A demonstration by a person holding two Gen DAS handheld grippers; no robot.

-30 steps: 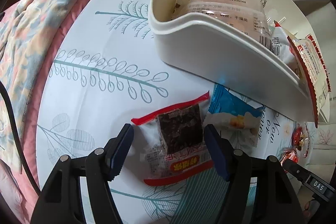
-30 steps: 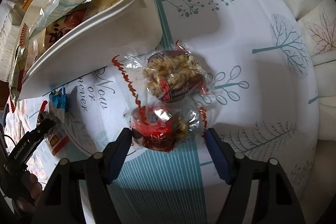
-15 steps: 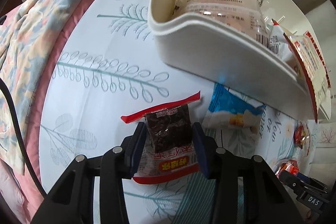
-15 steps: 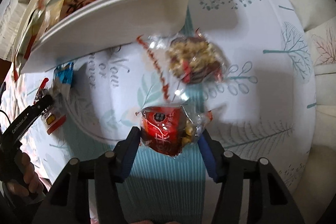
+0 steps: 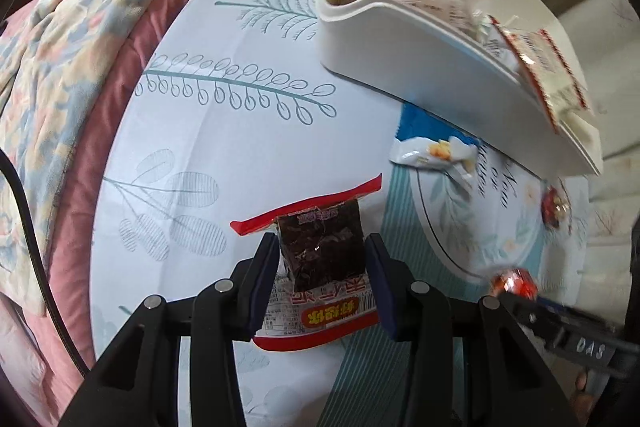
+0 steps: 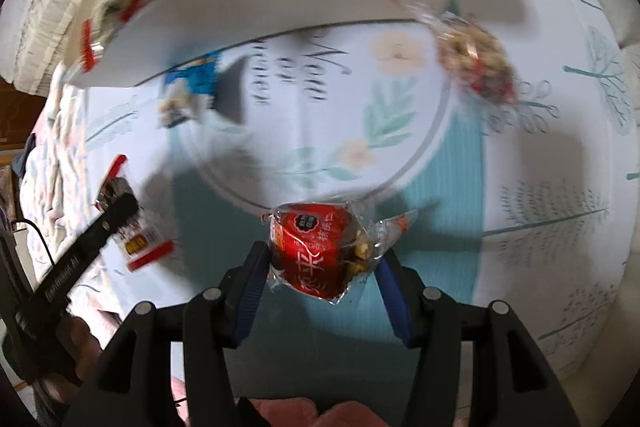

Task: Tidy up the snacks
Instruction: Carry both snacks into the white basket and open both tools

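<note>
Gripping: left tongs [image 5: 322, 259] clamp dark snack packet [image 5: 320, 251]; right tongs [image 6: 320, 267] clamp red snack packet [image 6: 316, 247].

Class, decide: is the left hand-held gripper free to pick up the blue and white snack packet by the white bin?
Probably not: the left hand-held gripper already clamps the dark snack packet; the blue and white packet lies unobstructed.

Bare tablecloth [image 5: 224, 147] lay open far and left of the left tongs [image 5: 322, 267]. The white bin [image 5: 420, 55] blocked the far right, a blue packet [image 5: 432, 147] just beside it.
</note>
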